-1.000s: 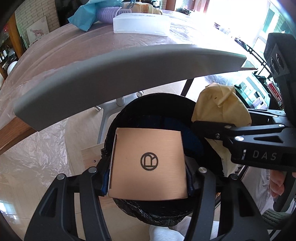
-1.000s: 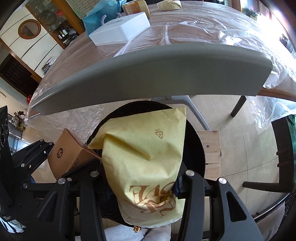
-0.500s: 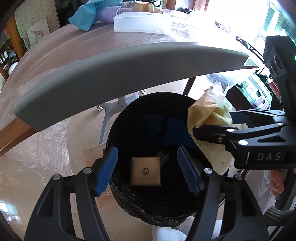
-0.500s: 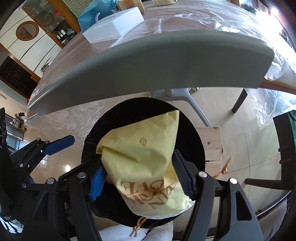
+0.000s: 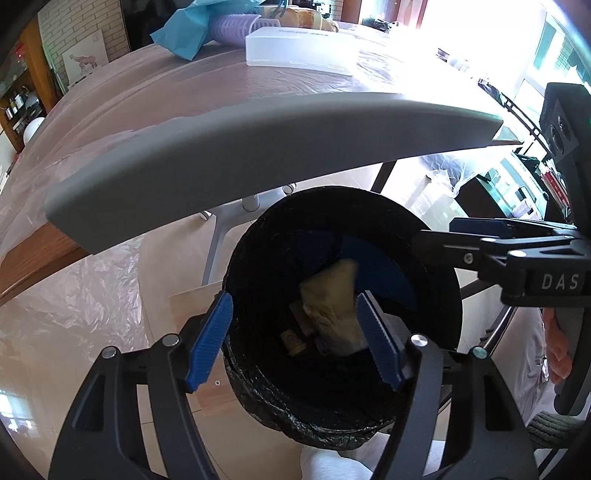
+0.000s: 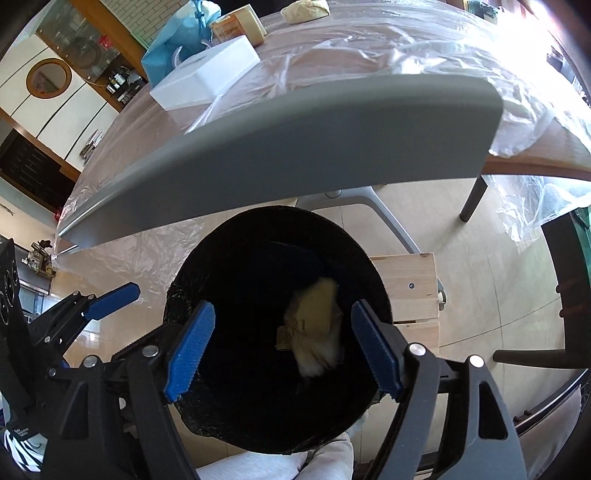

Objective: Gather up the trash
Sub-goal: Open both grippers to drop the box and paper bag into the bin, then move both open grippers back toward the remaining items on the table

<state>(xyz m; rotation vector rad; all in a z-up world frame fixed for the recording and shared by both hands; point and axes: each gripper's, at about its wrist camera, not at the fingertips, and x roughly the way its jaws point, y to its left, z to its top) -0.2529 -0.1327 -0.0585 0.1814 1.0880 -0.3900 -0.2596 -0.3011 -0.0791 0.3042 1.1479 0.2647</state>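
A round trash bin (image 5: 436, 258) (image 6: 192, 280) lined with a black bag stands on the floor under the table edge. Deep inside it lies the crumpled yellow paper bag (image 5: 332, 306) (image 6: 317, 325), with a corner of the brown cardboard box (image 5: 295, 341) beside it. My left gripper (image 5: 295, 338) hangs over the bin's mouth, its jaws opening, nothing between the blue pads. My right gripper (image 6: 282, 349) also hovers over the bin, jaws opening and empty. The right gripper (image 5: 476, 236) reaches in from the right in the left wrist view.
A grey chair back (image 5: 258, 155) (image 6: 295, 147) curves above the bin. Behind it, the plastic-covered wooden table (image 5: 147, 92) (image 6: 351, 48) holds a white box (image 5: 303, 51) (image 6: 207, 74) and a blue bag (image 5: 192, 29). A light wooden board (image 6: 410, 288) lies on the floor beside the bin.
The left gripper let go of the cardboard box and the right one released the yellow paper bag; both dropped into the bin. Both pairs of jaws spread wider.
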